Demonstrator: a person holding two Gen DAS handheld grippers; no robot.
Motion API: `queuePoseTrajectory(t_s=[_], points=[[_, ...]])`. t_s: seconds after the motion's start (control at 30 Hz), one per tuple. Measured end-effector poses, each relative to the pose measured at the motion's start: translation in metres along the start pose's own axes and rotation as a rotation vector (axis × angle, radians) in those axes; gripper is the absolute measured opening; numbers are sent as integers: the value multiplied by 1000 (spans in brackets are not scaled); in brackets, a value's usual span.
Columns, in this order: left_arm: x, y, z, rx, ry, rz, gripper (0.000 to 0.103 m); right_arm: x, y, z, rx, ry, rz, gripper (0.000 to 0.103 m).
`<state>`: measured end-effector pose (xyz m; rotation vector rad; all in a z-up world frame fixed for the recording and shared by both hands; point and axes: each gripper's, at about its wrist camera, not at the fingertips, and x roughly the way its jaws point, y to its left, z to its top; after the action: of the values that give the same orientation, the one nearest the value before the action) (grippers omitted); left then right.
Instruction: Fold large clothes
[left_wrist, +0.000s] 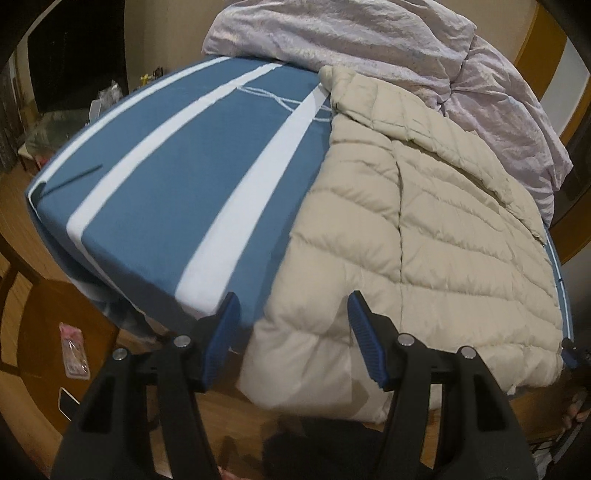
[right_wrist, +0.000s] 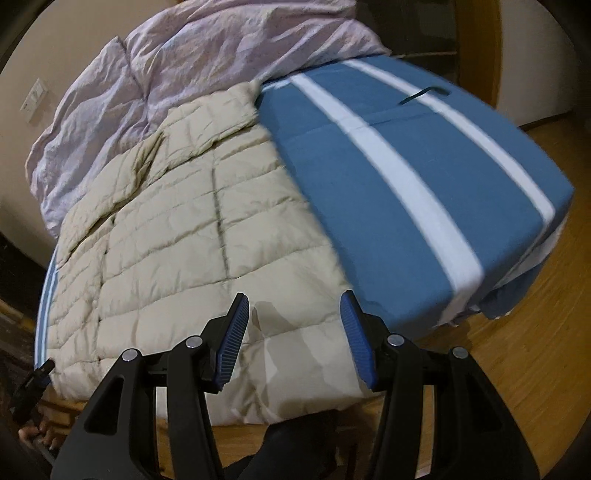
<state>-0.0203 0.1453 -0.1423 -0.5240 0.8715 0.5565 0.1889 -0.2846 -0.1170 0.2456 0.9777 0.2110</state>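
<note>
Here, the beige quilted down jacket (left_wrist: 424, 240) is laid flat on the blue, white-striped bed sheet (left_wrist: 177, 184), hem overhanging the near edge, so it can be reached. Both the left gripper (left_wrist: 293, 339) and right gripper (right_wrist: 293, 339) are held apart, empty, above that hem.

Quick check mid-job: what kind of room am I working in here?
Most likely a bedroom: a bed with a blue-and-white striped sheet, a crumpled lilac duvet at its far end, and wooden flooring. A beige puffer jacket lies on the bed.
</note>
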Motion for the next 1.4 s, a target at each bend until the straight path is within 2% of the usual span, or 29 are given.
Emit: queuePoseTrajectory(t_s=[0.17,0.33,0.43,0.5,0.57,0.7,0.8,0.83,0.87,1.13,1.4], points=[[-1,-2,-4,-1,-8,1,61,6,-10,-5,8,31,-2,54],[-2,-7,-9,6,-8,-18,61,4,-15,-17,11,47,57,54],[-2,-11,-13,11,2,-35,61,2,-14,-22,-5,59,82,46],[0,-12,-17,-3,19,-54,60,3,-16,-24,11,72,114,31],[3,-10,-21,-20,37,-81,49,5,-19,-27,34,88,150,22],[2,-10,-22,-43,43,-110,35,6,-14,-28,47,95,187,11],[1,-8,-21,-56,44,-116,24,4,-10,-24,44,92,207,8],[0,-7,-21,-60,41,-120,14,3,-9,-23,44,89,213,8],[-3,-6,-19,-63,34,-126,9,1,-8,-21,45,83,221,7],[-32,-8,5,-71,-59,-125,3,-14,6,8,55,14,273,6],[-53,-24,58,-51,-177,-109,3,-22,34,60,37,-81,304,6]])
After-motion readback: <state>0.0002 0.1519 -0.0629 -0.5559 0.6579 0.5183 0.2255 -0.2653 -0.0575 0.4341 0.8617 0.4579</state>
